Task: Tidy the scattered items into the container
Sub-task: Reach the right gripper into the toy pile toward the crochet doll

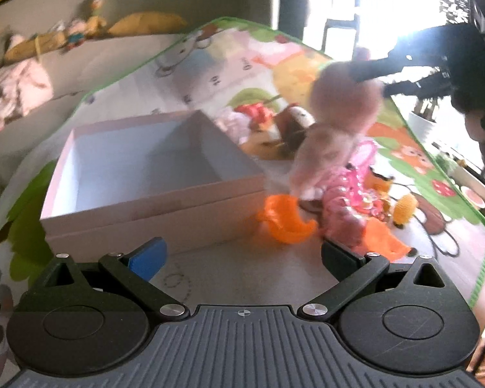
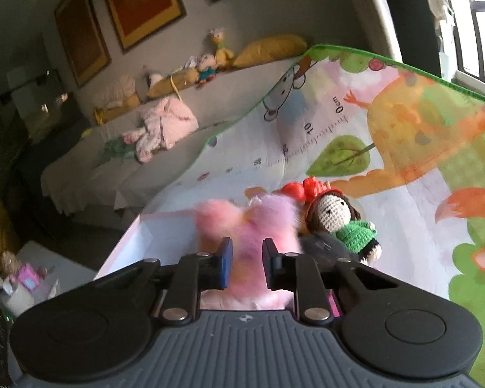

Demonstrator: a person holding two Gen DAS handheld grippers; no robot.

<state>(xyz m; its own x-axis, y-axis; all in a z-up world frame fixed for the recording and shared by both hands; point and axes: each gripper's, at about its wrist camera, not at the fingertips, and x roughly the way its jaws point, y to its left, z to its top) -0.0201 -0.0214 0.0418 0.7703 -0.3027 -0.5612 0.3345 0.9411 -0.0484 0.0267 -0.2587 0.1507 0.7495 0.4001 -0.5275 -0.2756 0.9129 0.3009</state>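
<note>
An open white box point(image 1: 152, 194) sits on a colourful play mat point(image 1: 216, 74); it looks empty inside. My left gripper point(image 1: 242, 258) is open and empty, low in front of the box's near wall. My right gripper point(image 2: 246, 258) is shut on a pink fluffy plush toy point(image 2: 252, 220) and holds it in the air near the box's right side point(image 2: 139, 236). In the left wrist view the plush point(image 1: 339, 113) hangs from the right gripper point(image 1: 371, 77) above a pile of toys: an orange plastic piece point(image 1: 284, 223), a shiny pink toy point(image 1: 349, 203) and a yellow spiky ball point(image 1: 404, 208).
A crocheted doll in green point(image 2: 339, 223) and a red toy point(image 2: 310, 187) lie on the mat point(image 2: 404, 161) right of the box. A sofa point(image 2: 119, 168) with cushions and soft toys stands behind the mat. A white pot point(image 1: 423, 126) stands at the mat's right edge.
</note>
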